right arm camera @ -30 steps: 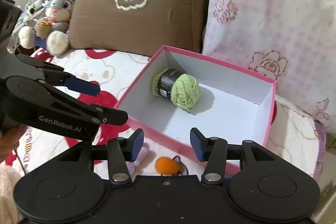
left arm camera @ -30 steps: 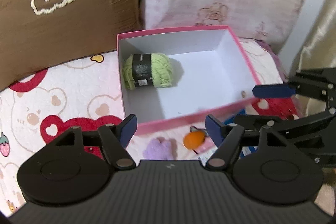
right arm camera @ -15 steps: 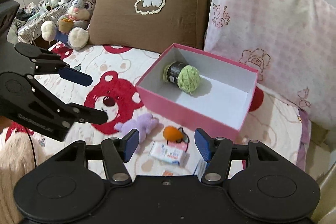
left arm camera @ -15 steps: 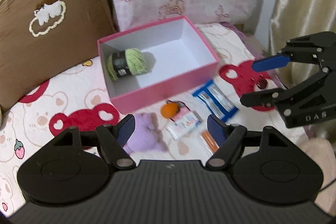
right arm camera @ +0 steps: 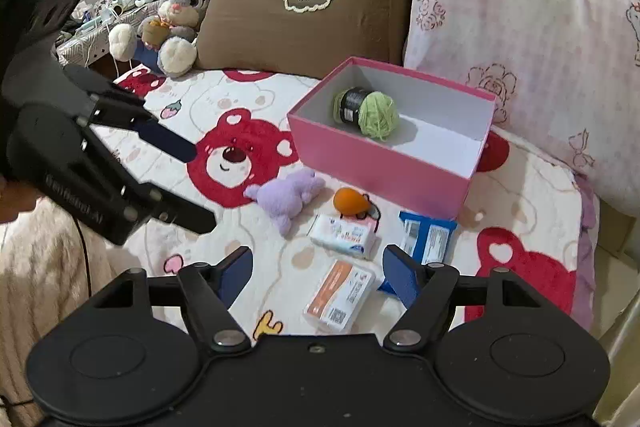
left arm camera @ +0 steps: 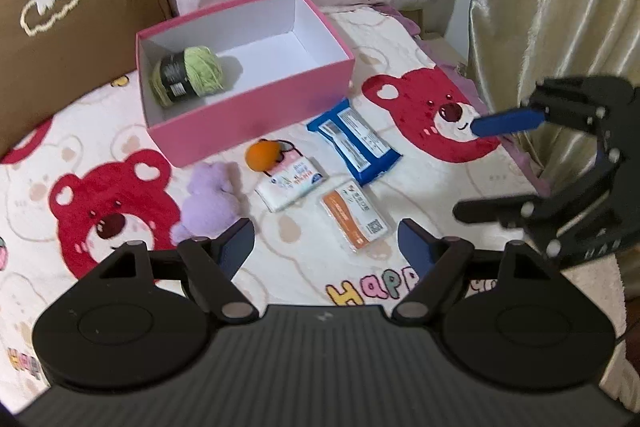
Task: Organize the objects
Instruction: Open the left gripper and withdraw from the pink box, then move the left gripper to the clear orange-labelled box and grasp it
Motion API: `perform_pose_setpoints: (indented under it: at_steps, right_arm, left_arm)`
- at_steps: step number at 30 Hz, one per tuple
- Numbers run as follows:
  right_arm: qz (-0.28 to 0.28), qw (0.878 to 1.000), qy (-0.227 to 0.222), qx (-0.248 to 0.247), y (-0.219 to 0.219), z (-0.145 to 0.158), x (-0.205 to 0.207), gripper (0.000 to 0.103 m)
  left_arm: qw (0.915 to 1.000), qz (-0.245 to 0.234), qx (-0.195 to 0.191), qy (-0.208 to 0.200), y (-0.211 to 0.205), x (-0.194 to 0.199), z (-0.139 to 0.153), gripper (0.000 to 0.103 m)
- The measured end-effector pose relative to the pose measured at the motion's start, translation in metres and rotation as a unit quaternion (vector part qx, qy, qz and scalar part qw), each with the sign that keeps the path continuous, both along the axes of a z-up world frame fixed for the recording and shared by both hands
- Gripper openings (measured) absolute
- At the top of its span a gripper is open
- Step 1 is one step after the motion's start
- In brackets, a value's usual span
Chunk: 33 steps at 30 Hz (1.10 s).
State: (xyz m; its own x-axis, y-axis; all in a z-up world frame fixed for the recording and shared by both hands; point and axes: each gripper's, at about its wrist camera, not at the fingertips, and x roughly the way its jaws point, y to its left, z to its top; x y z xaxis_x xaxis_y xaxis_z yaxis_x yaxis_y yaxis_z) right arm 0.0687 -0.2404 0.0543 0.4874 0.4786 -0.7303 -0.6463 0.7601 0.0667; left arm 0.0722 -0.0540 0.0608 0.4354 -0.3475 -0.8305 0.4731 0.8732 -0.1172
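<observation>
Sorting was between picks: on the bear-print bed blanket [left arm camera: 400, 39], the pink cardboard box [left arm camera: 256, 115], upper middle of the left view, held only the green yarn ball [left arm camera: 188, 75]. Below it lay the lilac plush toy [left arm camera: 212, 203], blue wipes pack [left arm camera: 354, 147], white tissue packet [left arm camera: 292, 183], orange-white sachet [left arm camera: 356, 219] and orange ball [left arm camera: 262, 155]. Left claw [left arm camera: 326, 247] and right claw [right arm camera: 316, 269] had just been opening, released, nothing between them. Next likely called for lowering onto one item.

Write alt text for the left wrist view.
An open left gripper hovers empty over a bear-print blanket, above a purple plush, orange ball and three packets. Behind them a pink box holds green yarn; the right gripper, open, enters at right.
</observation>
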Motion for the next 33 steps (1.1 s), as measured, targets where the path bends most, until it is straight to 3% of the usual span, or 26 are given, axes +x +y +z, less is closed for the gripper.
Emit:
perform_pose_setpoints:
  at_steps: [5, 8, 17, 23, 28, 33]
  right_arm:
    - [0.001, 1.000, 0.009, 0.012, -0.001, -0.026, -0.005, 0.078]
    - [0.000, 1.000, 0.015, 0.014, 0.001, -0.041, -0.003, 0.084]
    - [-0.001, 0.999, 0.033, -0.026, 0.021, -0.085, 0.010, 0.085]
    - [0.017, 0.997, 0.042, -0.066, 0.043, -0.107, 0.026, 0.086]
    - [-0.005, 0.996, 0.067, -0.055, 0.043, -0.127, 0.038, 0.086]
    - [-0.046, 0.993, 0.099, -0.040, 0.038, -0.150, 0.047, 0.086]
  left_arm:
    - [1.0000, 0.000, -0.004, 0.003, -0.002, -0.004, -0.018, 0.084]
    - [0.9998, 0.003, -0.016, 0.007, -0.004, -0.004, -0.028, 0.087]
    - [0.9933, 0.041, -0.098, 0.045, -0.009, 0.009, -0.079, 0.088]
    - [0.9878, 0.069, -0.127, 0.057, -0.010, 0.021, -0.110, 0.089]
    - [0.9845, 0.075, -0.150, 0.052, -0.008, 0.025, -0.128, 0.089]
    - [0.9855, 0.077, -0.144, 0.046, -0.010, 0.028, -0.144, 0.089]
